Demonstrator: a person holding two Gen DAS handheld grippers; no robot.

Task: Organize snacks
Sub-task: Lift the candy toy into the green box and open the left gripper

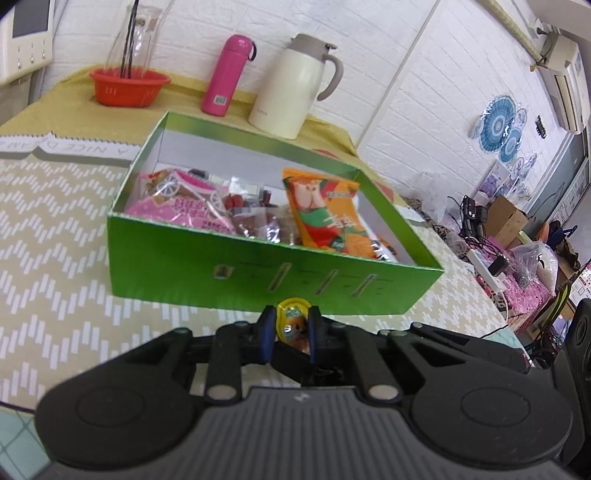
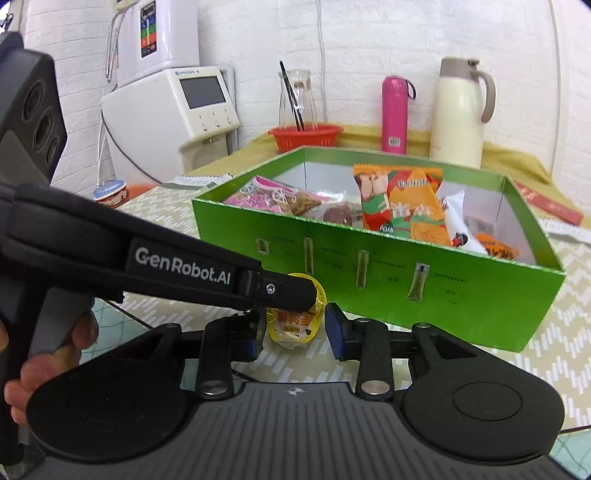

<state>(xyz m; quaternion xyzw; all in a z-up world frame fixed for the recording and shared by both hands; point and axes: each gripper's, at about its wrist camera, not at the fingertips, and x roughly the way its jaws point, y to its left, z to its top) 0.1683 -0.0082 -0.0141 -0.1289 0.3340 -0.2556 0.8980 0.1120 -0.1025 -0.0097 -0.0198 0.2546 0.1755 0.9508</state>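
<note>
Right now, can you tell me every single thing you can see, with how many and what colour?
yellow snack pack: one, yellow, pinched in the left gripper, in front of the box
green box: one, green, open, on the table
snack packets: several, pink, orange, clear, inside the box
tablecloth: one, beige with white zigzags
red basket: one, red, back of table
glass carafe: one, clear, standing in the basket
pink bottle: one, pink, behind the box
cream jug: one, cream, beside the bottle
water dispenser: one, white, left of the table
left gripper: black, shut on the pack
right gripper: black, open around the pack
hand: one, holding the left gripper's handle
</note>
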